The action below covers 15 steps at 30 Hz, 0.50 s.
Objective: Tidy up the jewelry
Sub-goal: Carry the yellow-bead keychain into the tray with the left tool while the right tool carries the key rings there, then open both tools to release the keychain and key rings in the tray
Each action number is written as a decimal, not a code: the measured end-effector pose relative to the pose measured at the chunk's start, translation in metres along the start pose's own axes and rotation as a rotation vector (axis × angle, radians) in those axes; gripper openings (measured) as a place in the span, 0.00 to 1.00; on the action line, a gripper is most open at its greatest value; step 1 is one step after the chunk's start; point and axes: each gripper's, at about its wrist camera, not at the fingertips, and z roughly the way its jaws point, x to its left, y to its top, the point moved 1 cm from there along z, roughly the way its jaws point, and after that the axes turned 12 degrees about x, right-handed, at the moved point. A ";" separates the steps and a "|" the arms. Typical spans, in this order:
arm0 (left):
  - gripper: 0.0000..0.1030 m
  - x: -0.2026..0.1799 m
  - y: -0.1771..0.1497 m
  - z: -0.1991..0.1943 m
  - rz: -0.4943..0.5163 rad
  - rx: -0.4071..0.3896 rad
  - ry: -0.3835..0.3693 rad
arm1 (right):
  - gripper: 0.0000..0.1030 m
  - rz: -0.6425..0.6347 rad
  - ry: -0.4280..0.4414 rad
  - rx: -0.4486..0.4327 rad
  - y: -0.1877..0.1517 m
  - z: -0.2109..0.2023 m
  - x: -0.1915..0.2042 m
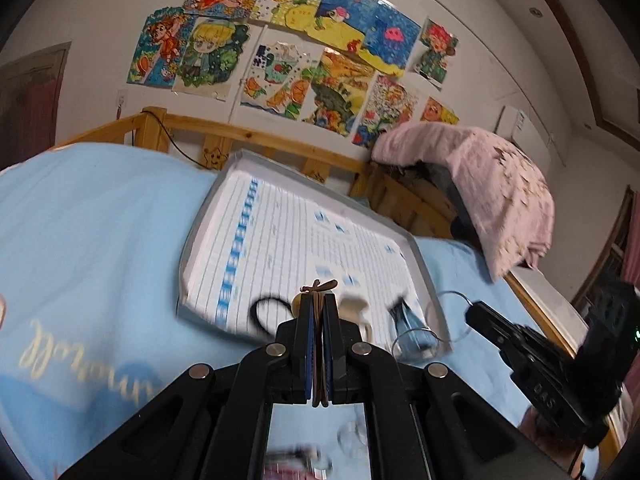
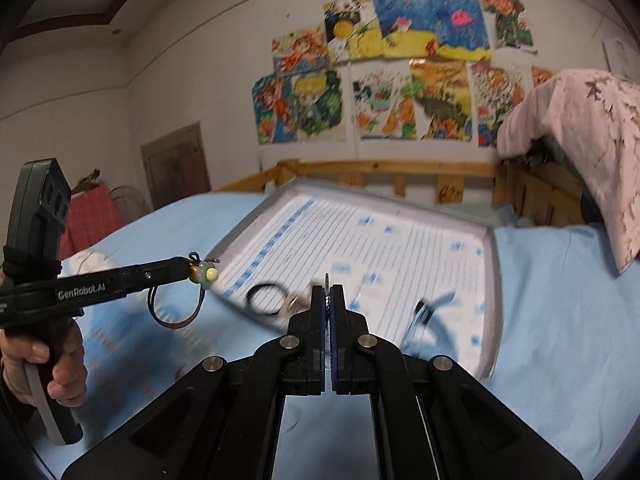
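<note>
Hand (image 2: 44, 364) holds left hand-held gripper (image 2: 188, 270) level, pinching brown cord (image 2: 176, 322).

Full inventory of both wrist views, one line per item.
tray: 1, grey rim, lined paper inside, on bedsheet
bedsheet: 1, light blue, under tray
hair tie: 1, black, tray's near edge
clip-like item: 1, dark, blurred, on tray
cord bracelet: 1, brown, yellow-green bead, hanging from left tool
thin hoop: 1, clear, apparently pinched at right tool's tip
drawings: many, multicolour, on wall
bed rail: 1, wooden, behind tray
blanket: 1, pink, draped over the rail's corner
left tool: black, shut on cord bracelet
right tool: black, shut
hand: 1, gripping left tool's handle
</note>
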 end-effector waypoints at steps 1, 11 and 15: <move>0.04 0.000 0.005 0.008 0.000 -0.006 0.011 | 0.02 0.012 -0.010 -0.014 0.002 0.005 -0.005; 0.04 0.005 0.010 0.072 0.000 0.064 0.089 | 0.02 0.137 -0.016 0.088 -0.012 0.073 -0.043; 0.04 0.008 0.001 0.083 -0.007 0.105 0.098 | 0.02 0.130 -0.014 0.159 -0.019 0.091 -0.041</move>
